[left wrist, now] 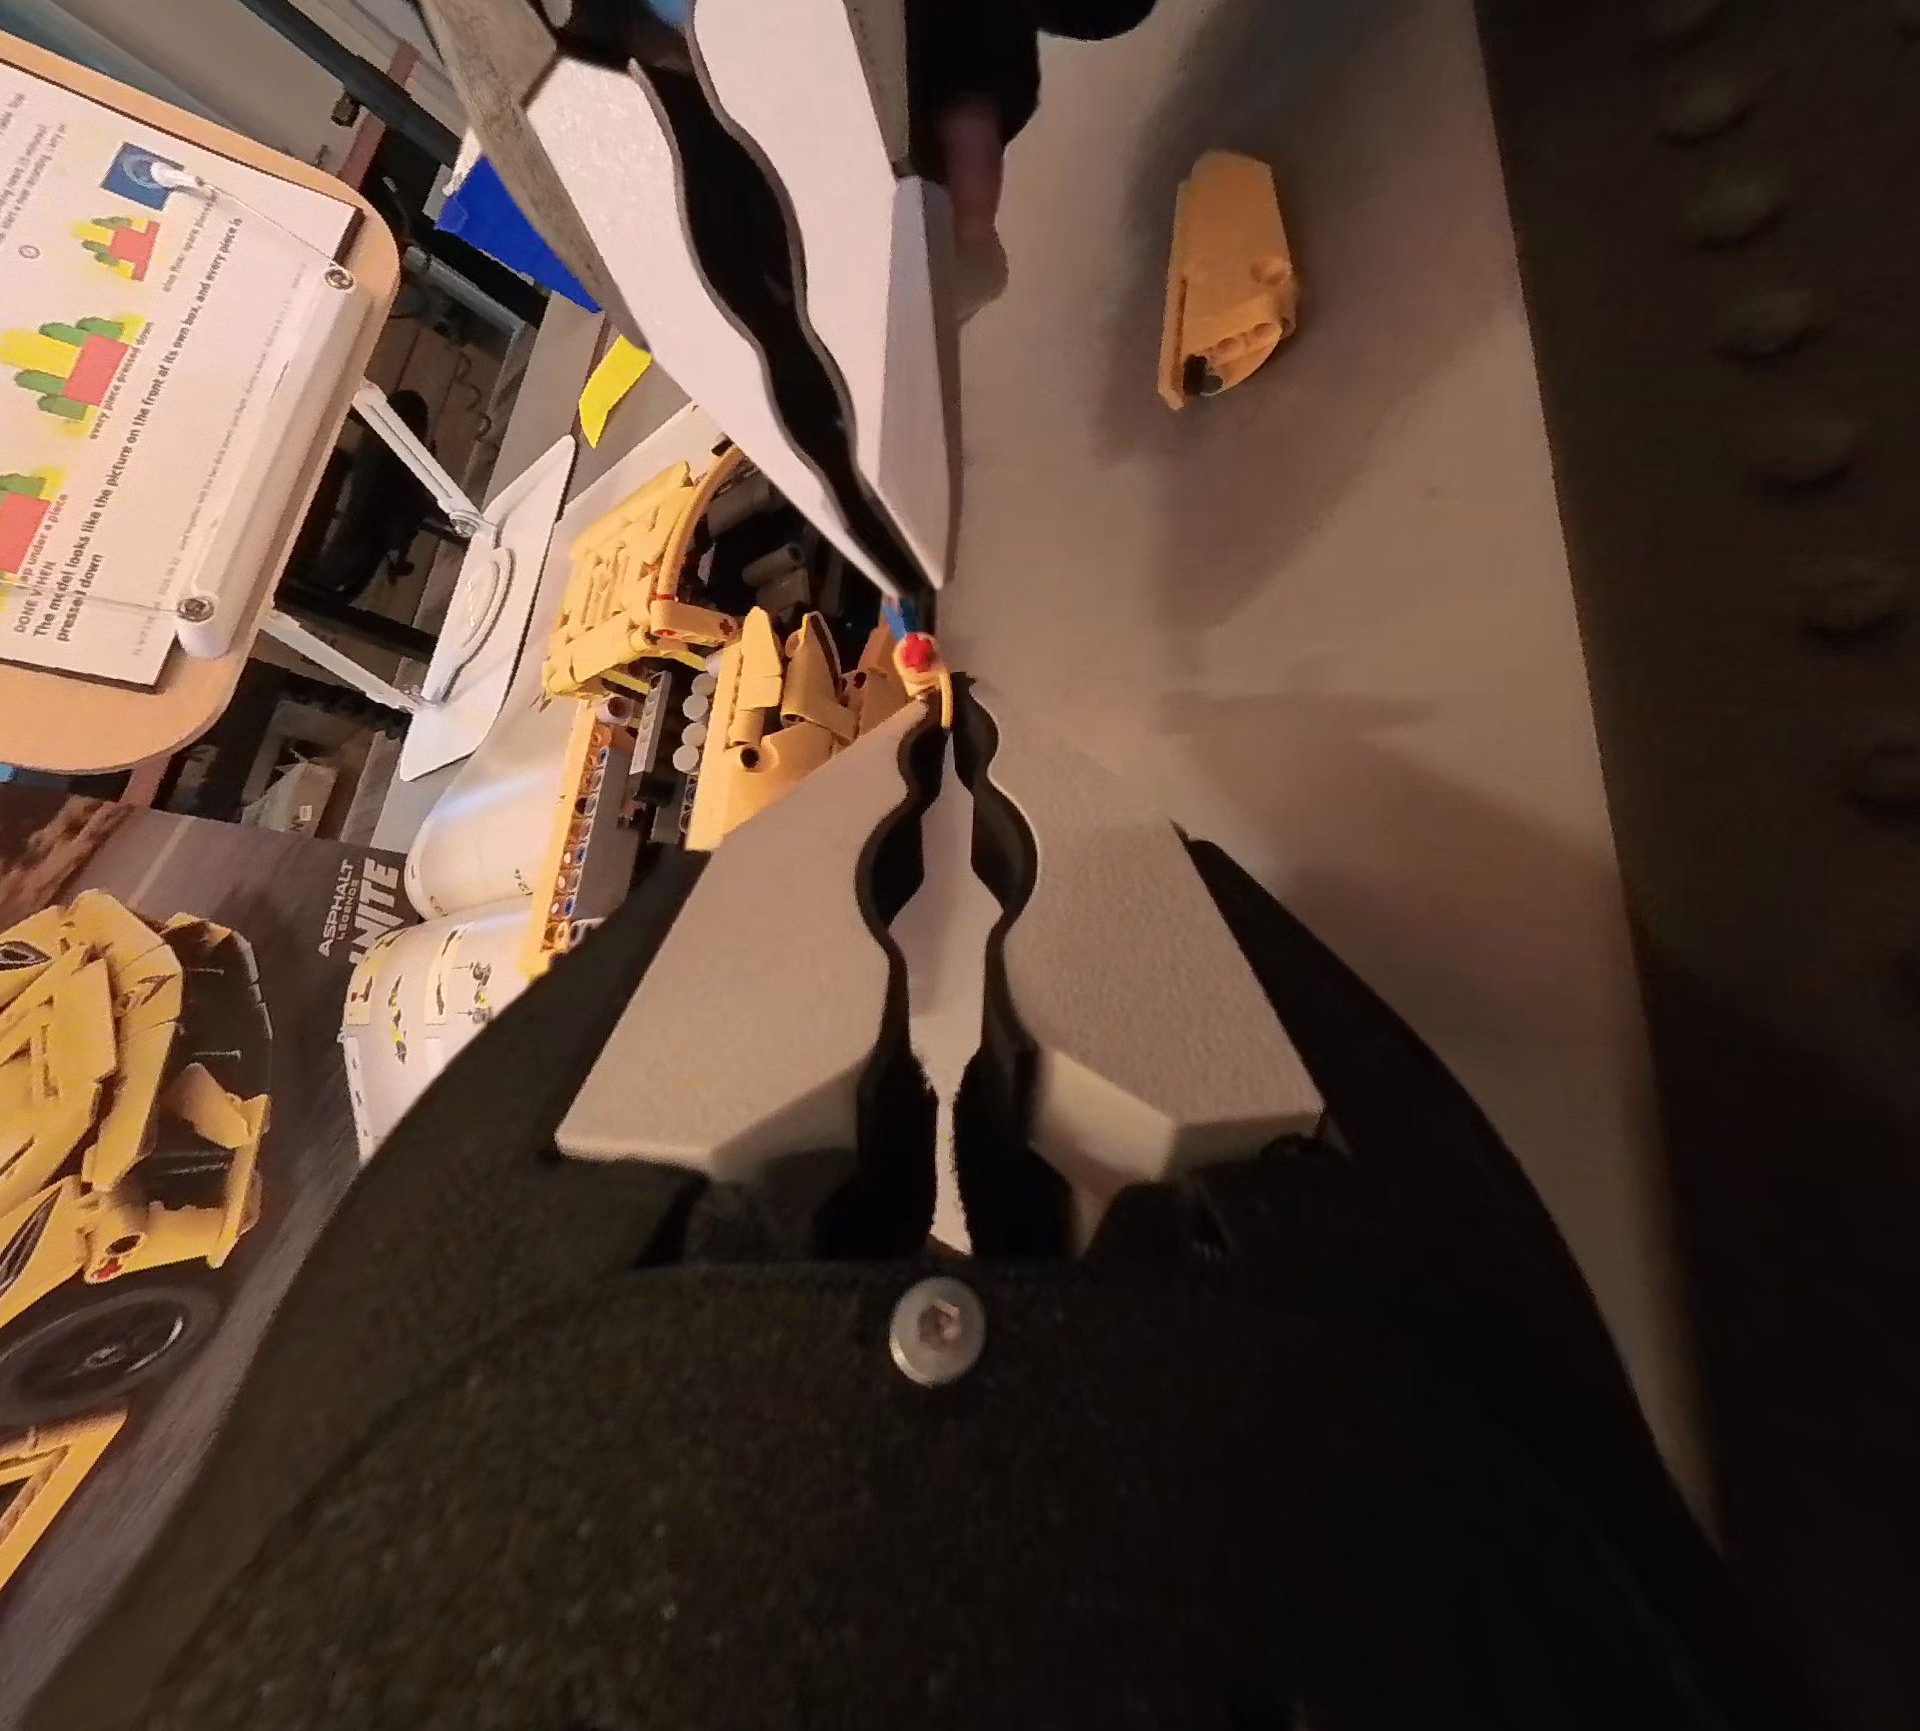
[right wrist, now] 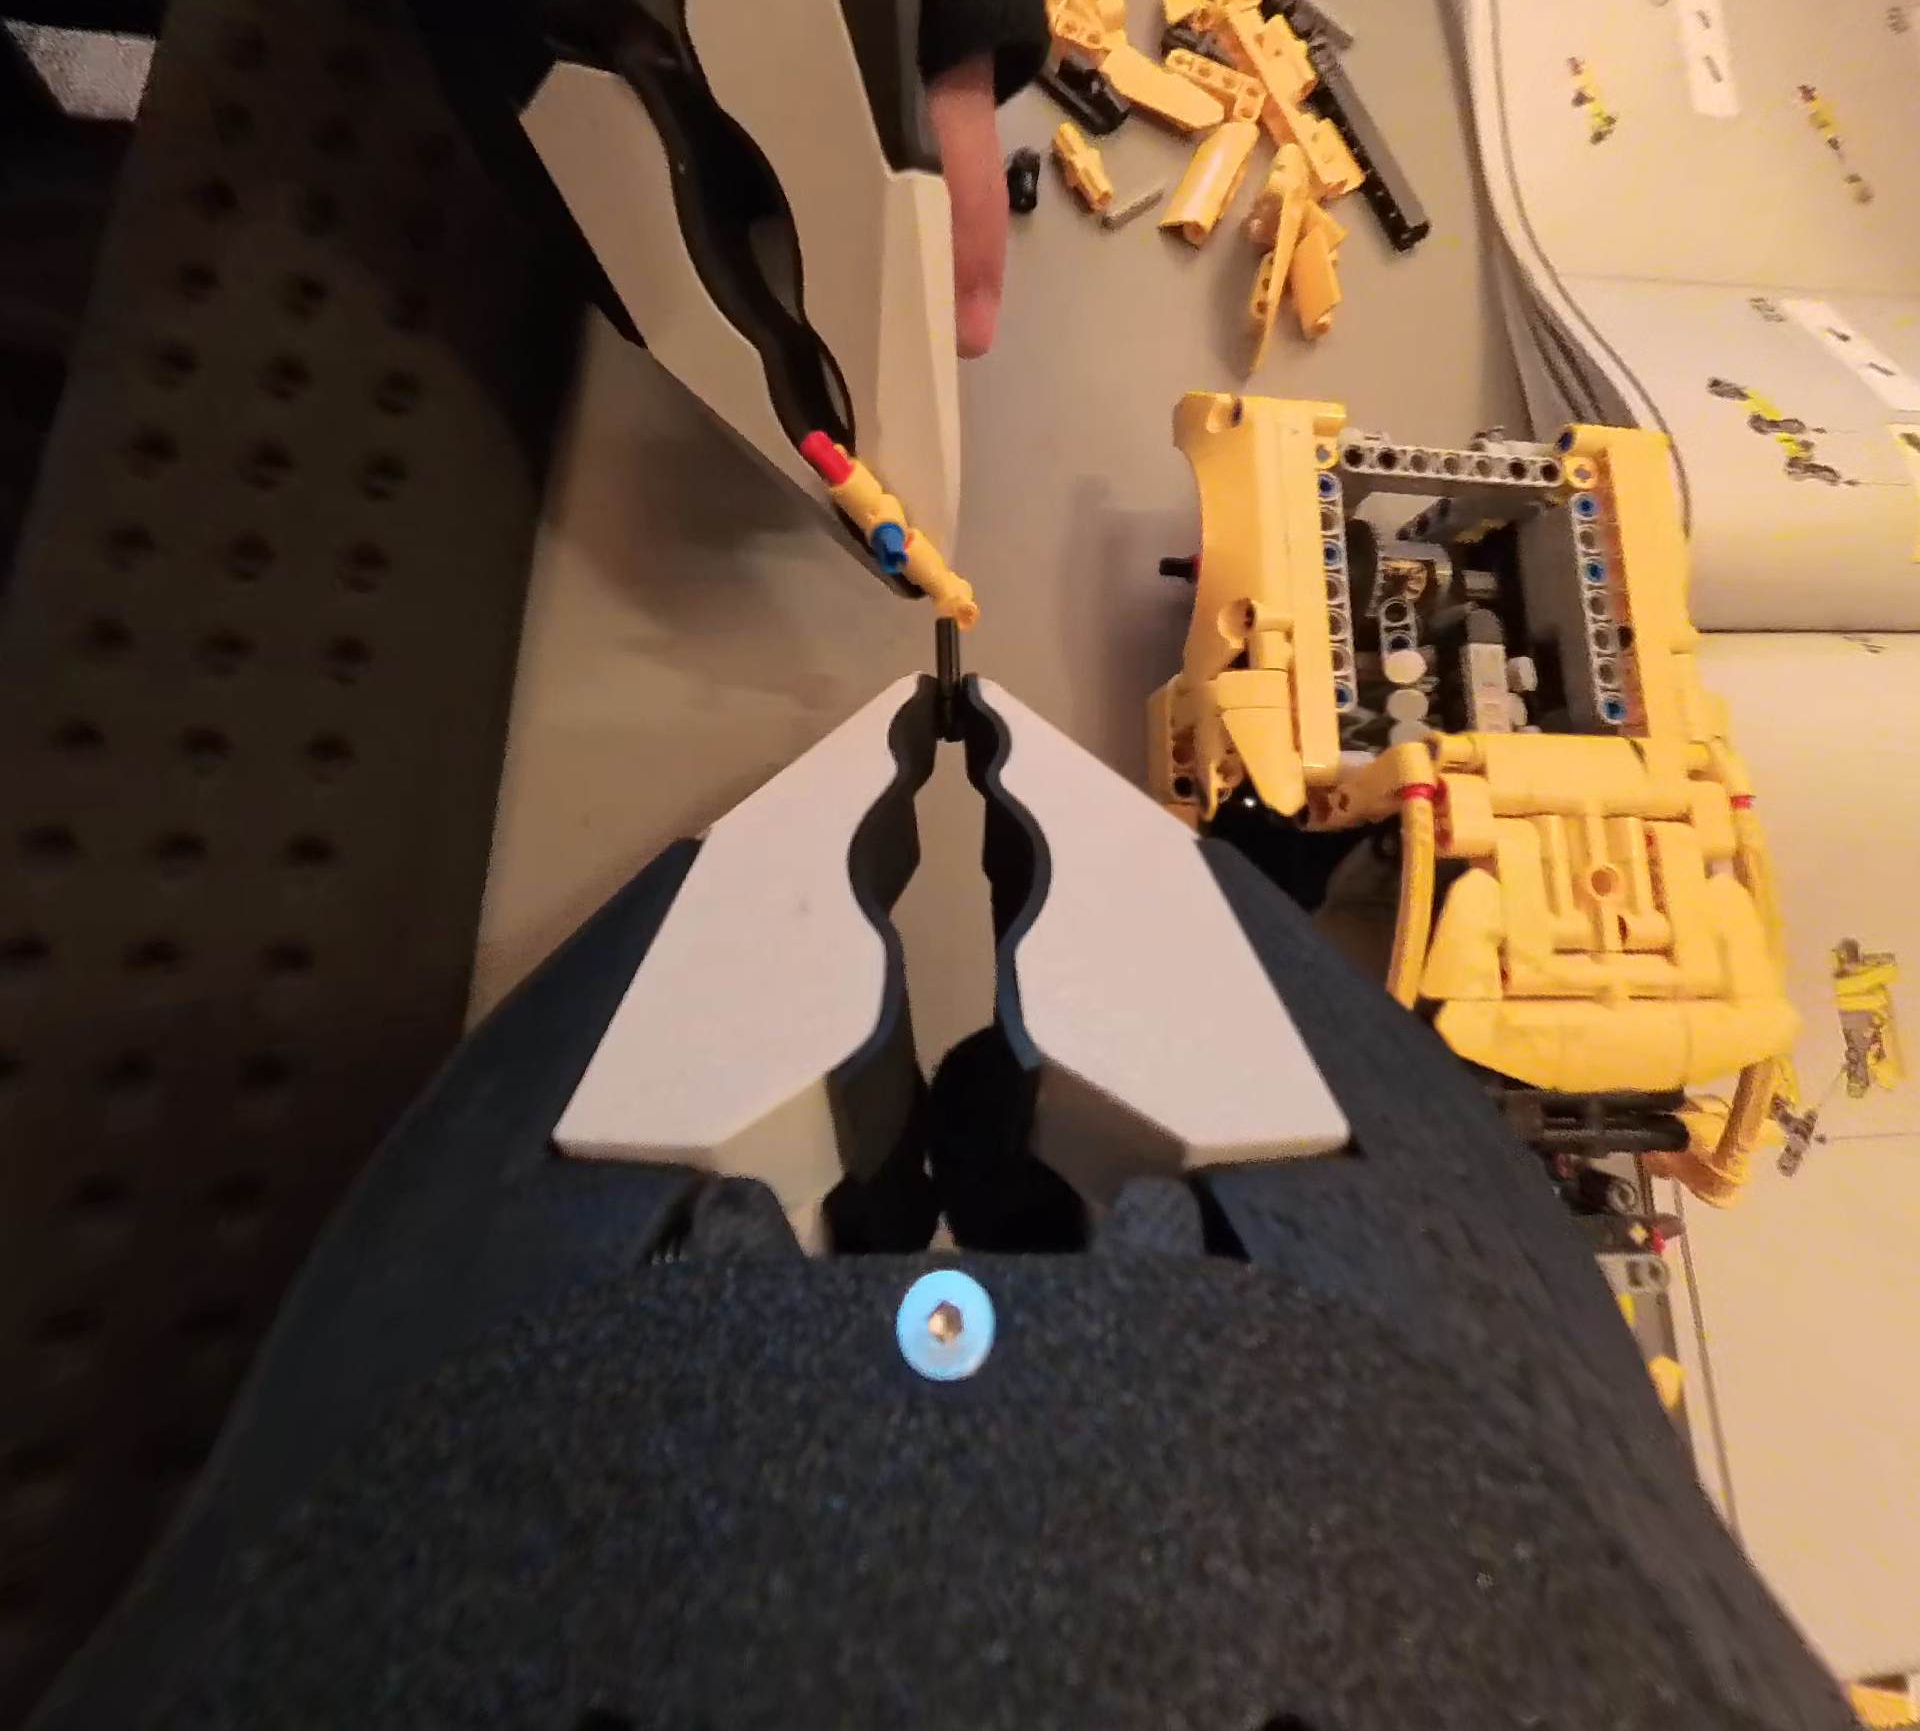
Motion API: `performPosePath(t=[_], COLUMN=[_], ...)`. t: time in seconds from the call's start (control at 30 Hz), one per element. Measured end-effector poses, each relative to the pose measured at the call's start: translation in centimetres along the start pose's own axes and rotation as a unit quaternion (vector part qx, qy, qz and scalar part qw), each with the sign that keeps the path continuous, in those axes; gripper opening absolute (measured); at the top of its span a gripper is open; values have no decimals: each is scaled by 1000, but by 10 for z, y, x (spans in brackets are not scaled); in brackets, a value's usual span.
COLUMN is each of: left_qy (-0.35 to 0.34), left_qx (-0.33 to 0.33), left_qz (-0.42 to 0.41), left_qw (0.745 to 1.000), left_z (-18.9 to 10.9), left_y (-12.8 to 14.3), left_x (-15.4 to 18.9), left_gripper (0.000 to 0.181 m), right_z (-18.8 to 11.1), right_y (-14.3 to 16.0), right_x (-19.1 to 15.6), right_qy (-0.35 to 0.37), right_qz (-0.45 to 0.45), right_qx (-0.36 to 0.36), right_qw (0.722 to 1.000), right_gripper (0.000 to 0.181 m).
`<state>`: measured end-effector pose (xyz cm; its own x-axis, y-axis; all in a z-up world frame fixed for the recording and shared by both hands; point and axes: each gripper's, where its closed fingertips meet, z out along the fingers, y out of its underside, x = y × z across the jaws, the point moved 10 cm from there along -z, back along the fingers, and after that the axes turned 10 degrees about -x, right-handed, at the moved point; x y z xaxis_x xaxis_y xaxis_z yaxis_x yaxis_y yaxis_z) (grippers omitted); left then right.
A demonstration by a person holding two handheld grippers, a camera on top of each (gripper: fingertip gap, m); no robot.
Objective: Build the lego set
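Many loose yellow pieces (right wrist: 1205, 81) (table (right wrist: 1039, 393))

tongs (right wrist: 948, 694): 2 | part-built yellow car (right wrist: 1455, 746): 1 | loose-piece pile (right wrist: 1226, 50): 1 | instruction booklet (right wrist: 1714, 175): 1 | box (left wrist: 156, 1058): 1

A small yellow connector assembly (right wrist: 888, 528), with a red pin at one end and a blue pin midway, is pinched in jaws and slants down to the right. A short black pin (right wrist: 948, 679), upright in other jaws, meets its lower end. To the right on the tabletop stands the half-built yellow car (right wrist: 1475, 746), its grey beam frame open on top. Loose yellow and black pieces (right wrist: 1216, 50) lie heaped on the far side. A yellow curved panel piece (left wrist: 1226, 294) lies alone.
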<state>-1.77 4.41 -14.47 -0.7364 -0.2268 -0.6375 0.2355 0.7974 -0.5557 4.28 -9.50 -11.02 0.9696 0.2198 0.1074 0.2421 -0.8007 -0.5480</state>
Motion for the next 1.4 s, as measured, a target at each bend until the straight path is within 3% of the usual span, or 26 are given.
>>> performPosePath(t=[0.47,0.7,0.93,1.03,1.23,1.4], left_qy=[14,-7,-36,-37,-25,-15], left_qx=[-35,-68,-97,-89,-28,-9], left_qz=[32,71,124,125,62,52], left_qw=[999,995,987,987,997,999], left_z=[-1,-1,1,-1,-11,-14], left_y=[-3,-4,-5,-4,-4,-4], left_x=[8,12,19,19,10,11], left_gripper=[0,1,0,0,0,0], right_z=[15,18,25,23,2,0], right_y=[-5,-17,-26,-22,-10,-7], right_x=[-3,-19,-32,-29,-16,-12], right_qy=[14,125,183,171,88,78], right_qz=[-47,-165,-206,-206,-155,-149], right_qx=[-64,-128,-162,-141,-25,-27], right_qw=[997,970,948,953,984,985], right_gripper=[3,3,3,3,3,4])
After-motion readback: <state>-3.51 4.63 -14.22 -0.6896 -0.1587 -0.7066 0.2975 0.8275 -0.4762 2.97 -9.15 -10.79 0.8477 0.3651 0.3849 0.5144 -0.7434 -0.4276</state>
